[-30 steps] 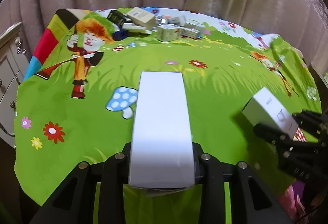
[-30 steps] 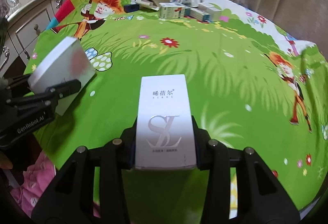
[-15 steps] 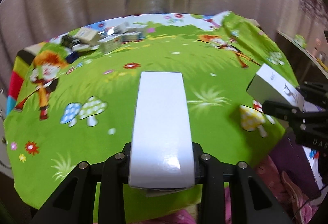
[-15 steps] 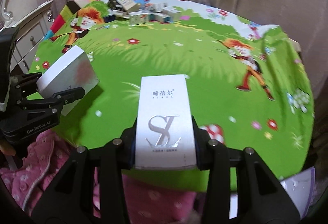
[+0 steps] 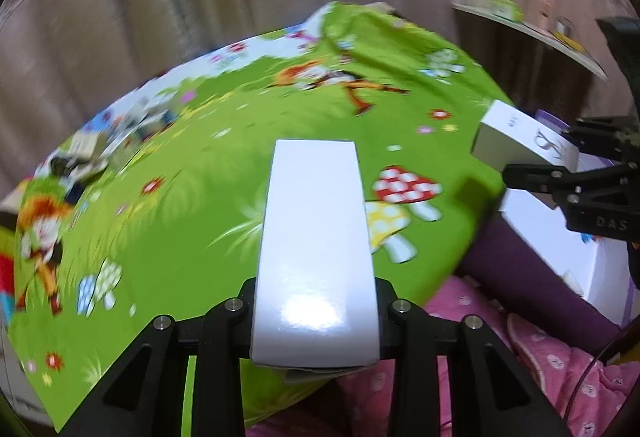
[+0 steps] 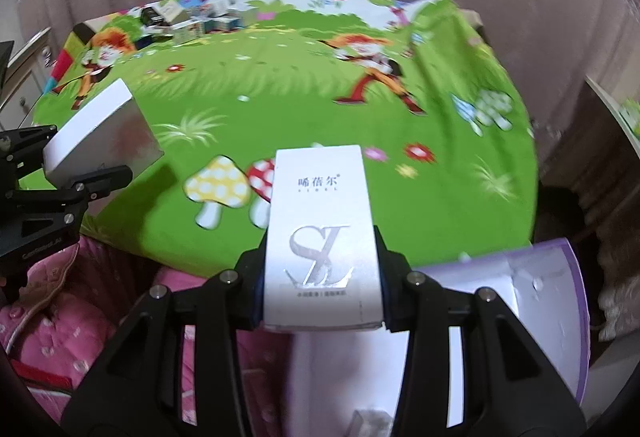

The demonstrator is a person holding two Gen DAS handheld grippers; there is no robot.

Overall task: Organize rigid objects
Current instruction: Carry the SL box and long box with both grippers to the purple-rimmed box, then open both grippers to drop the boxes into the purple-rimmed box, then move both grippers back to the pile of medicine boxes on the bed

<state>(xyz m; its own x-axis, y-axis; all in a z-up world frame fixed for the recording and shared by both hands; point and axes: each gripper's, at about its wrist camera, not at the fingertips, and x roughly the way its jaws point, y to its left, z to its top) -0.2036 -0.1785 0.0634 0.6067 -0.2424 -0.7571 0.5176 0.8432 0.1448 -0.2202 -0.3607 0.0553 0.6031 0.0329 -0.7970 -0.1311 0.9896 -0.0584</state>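
Two white cartons held, one per gripper, over the table's near edge.
The left gripper (image 5: 316, 317) clamps a plain glossy white box (image 5: 316, 237); the right gripper (image 6: 322, 277) clamps a silver-lettered box (image 6: 322, 229). Small boxes (image 6: 192, 21), blurred, sit at the green tablecloth's (image 6: 320, 109) far edge.

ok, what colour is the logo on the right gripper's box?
Silver, on a white box; clearest in the right wrist view.
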